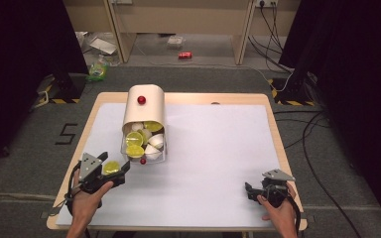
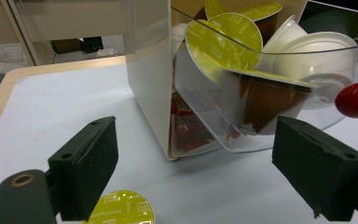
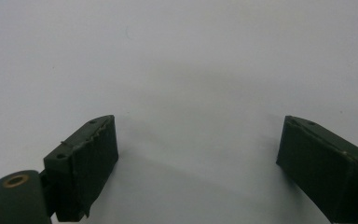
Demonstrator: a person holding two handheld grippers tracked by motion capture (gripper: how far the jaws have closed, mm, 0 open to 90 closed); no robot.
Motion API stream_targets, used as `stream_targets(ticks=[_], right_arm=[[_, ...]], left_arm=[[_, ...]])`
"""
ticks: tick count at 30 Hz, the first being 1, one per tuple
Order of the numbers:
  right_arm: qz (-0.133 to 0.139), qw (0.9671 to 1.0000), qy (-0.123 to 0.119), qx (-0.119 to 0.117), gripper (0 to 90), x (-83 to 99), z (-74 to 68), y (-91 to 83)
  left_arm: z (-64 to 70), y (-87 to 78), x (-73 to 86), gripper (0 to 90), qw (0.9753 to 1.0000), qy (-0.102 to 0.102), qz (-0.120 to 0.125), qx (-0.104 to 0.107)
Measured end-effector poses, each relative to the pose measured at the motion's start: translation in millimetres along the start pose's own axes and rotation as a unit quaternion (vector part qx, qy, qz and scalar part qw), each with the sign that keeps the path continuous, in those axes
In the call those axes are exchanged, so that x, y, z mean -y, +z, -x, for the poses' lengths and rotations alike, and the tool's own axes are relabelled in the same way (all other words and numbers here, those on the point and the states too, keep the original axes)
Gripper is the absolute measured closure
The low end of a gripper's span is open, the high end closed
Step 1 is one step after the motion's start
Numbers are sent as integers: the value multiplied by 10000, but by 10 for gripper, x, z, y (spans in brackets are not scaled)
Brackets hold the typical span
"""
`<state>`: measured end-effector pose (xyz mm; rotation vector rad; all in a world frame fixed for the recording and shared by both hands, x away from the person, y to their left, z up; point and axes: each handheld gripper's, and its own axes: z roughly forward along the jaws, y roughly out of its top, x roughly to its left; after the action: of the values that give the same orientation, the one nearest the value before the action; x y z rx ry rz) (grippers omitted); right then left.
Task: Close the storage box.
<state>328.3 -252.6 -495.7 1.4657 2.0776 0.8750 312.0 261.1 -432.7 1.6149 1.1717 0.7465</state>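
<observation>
A beige dispenser box (image 1: 144,106) with a red knob (image 1: 141,99) stands at the table's back left. Its clear drawer (image 1: 162,154) is tilted open toward me and holds several yellow-lidded and white capsules (image 1: 135,138). In the left gripper view the drawer (image 2: 307,51) is close ahead, with its own red knob (image 2: 356,99) at the right. My left gripper (image 1: 116,163) (image 2: 196,140) is open just in front of the drawer. One yellow-lidded capsule (image 1: 111,167) (image 2: 121,210) lies on the table between its jaws, close to the left one. My right gripper (image 1: 248,191) (image 3: 196,140) is open above bare white table.
A white sheet (image 1: 213,148) covers the wooden table, with broad free room in the middle and at the right. On the floor beyond lie a red can (image 1: 185,55), a green bag (image 1: 97,71) and cables (image 1: 307,129).
</observation>
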Motion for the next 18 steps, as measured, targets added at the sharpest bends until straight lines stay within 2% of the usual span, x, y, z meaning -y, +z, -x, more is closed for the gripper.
stream_targets(ticks=[18], right_arm=[[0,10000,1,-1,125,0,0,0]], left_arm=[[-53,110,-37,124,9999,-104,9,-35]])
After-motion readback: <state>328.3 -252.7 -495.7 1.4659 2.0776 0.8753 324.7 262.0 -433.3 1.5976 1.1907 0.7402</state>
